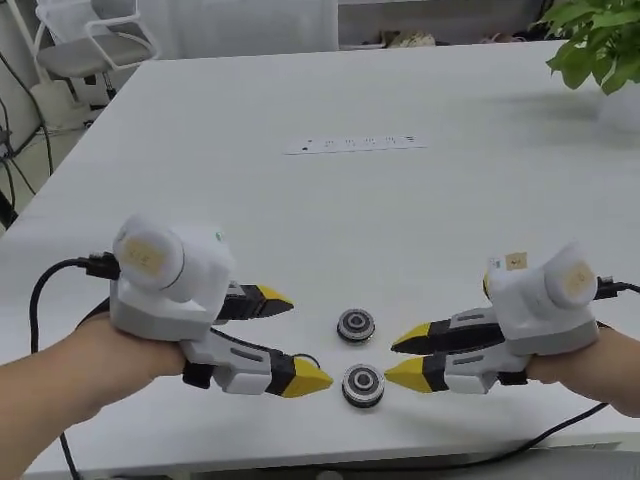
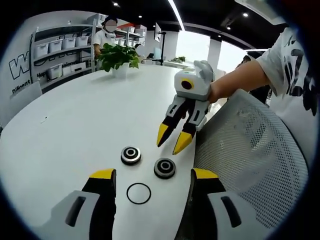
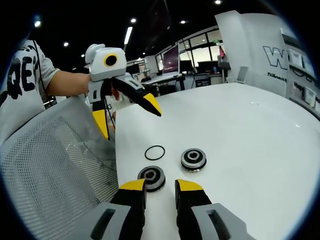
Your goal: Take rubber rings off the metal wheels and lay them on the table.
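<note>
Two metal wheels are set near the front edge of the white counter (image 1: 400, 220), one wheel (image 1: 355, 324) just behind the other (image 1: 362, 385). A loose rubber ring (image 2: 127, 194) is laid flat on the counter to their left, between the widely spread jaws of the left gripper (image 1: 295, 338). The right gripper (image 1: 396, 360) is held just right of the nearer wheel, its jaws narrowed to a small gap with nothing gripped.

2 wheels: near wheel (image 1: 362, 384), far wheel (image 1: 355, 324) at its 12 o'clock. 1 loose ring (image 2: 138, 193). 1 plant (image 1: 595, 45) at 2 o'clock. 1 socket strip (image 1: 355, 143) at 12 o'clock. 1 chair (image 1: 90, 40) at 10 o'clock.
</note>
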